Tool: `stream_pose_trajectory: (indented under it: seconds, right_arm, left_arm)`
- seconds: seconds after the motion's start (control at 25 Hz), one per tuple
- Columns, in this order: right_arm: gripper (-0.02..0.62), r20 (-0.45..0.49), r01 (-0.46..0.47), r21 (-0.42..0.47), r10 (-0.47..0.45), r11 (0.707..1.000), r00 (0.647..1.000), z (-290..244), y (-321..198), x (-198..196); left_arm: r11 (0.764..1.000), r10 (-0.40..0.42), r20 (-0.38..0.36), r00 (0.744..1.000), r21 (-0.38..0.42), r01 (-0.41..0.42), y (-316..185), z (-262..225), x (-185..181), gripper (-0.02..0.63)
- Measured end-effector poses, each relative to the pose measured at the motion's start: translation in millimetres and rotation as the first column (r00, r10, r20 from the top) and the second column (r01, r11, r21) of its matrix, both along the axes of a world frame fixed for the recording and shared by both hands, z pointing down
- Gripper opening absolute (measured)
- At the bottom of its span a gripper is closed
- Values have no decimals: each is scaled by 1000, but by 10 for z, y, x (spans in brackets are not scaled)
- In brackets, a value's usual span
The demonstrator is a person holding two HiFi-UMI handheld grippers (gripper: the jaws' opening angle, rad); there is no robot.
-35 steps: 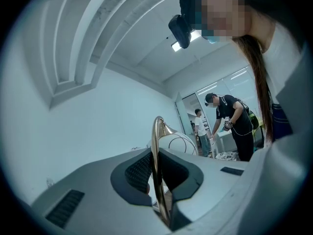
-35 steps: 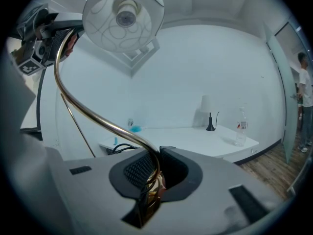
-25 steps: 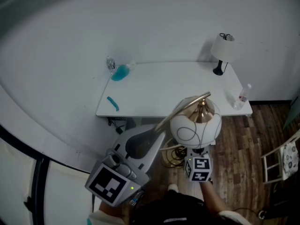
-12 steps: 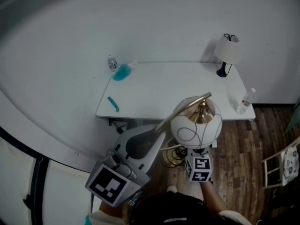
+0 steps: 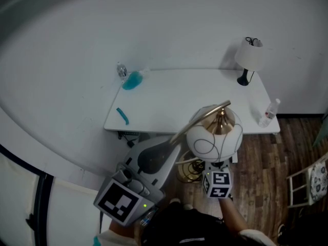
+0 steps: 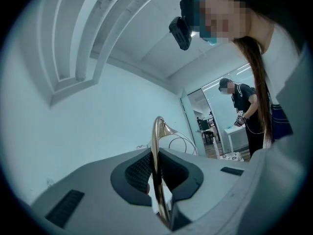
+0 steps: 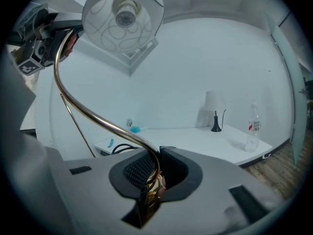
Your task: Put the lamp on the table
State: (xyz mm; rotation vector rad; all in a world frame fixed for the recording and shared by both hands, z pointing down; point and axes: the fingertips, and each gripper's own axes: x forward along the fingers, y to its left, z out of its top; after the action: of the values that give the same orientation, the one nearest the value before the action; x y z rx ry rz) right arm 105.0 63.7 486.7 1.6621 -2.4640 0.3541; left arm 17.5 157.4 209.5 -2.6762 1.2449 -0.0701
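Carrying the lamp (round white shade uppermost) in both tongs, the person stands just short of the bench. The left tongs pinch the curved brass arm, and the right tongs are clamped on the brass stem lower down. Over the last second the bench has shifted only slightly in the head view while the lamp keeps its place. That suggests the approach is unfinished: the lamp hangs in the air by the bench's near edge, not yet set down.
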Motion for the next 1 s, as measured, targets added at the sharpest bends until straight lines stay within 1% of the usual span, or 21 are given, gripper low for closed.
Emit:
stream_pose_trajectory:
  seconds: [0.8,1.0]
  right_arm:
    - [33,-9,-43,25,43,999,999,93,-157,72]
    - [34,-14,-54,5,54,999,998,49,-464,59]
  left_arm:
    - [999,43,-6,999,16,-43,-138,138,7,26]
    - [999,50,-8,999,-4,-50,-499,82,-35,26]
